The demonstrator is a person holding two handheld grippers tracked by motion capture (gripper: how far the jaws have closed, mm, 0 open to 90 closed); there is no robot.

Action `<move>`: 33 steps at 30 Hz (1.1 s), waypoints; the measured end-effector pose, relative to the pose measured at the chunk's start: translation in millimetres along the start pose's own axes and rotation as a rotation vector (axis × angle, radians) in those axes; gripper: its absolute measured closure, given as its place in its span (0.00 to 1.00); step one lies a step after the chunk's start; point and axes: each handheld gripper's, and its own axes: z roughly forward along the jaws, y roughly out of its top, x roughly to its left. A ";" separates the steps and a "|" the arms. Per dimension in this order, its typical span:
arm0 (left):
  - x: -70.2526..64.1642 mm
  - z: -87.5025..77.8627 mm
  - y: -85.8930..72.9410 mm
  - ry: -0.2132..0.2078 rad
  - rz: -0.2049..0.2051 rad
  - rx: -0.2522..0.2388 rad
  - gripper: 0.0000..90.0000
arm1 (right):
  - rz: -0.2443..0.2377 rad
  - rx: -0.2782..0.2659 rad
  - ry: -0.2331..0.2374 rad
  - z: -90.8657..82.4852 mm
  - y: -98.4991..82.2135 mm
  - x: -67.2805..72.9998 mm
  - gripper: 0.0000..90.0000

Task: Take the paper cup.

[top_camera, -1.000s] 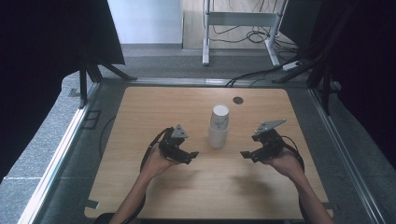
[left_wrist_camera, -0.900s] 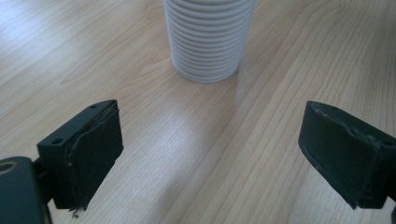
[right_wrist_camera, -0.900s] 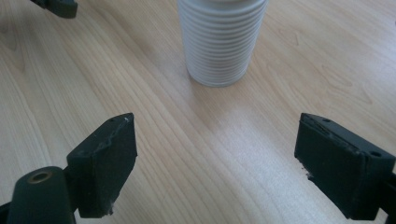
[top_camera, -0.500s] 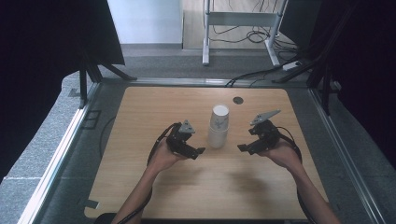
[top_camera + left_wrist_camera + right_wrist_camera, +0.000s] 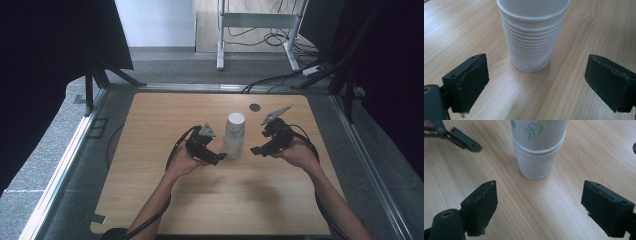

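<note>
A stack of white paper cups [image 5: 233,135] stands near the middle of the wooden table [image 5: 250,200]. My left gripper [image 5: 218,157] is just left of the stack's base, held low, and its jaws stand open. In the left gripper view the stack [image 5: 532,37] rises ahead of the left gripper [image 5: 539,85], with bare wood between the pads. My right gripper [image 5: 256,150] is close on the stack's right, open too. In the right gripper view the stack [image 5: 539,152], its top cup printed with leaves, stands beyond the right gripper [image 5: 539,207]; a jaw of the left gripper [image 5: 461,140] shows at the upper left.
A small dark round spot [image 5: 255,107] lies on the table behind the stack. A metal frame [image 5: 345,120] runs round the table, with black curtains on both sides. Cables trail from both grippers over the wood.
Both hands have moved inward towards the stack. The left gripper came right and forward to its base; the right gripper came left and rose a little. Both stayed open.
</note>
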 end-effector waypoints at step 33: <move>8.2 23.5 20.1 -0.034 -0.035 -0.076 0.15 | -0.087 0.144 0.032 2.4 80.6 -4.6 0.22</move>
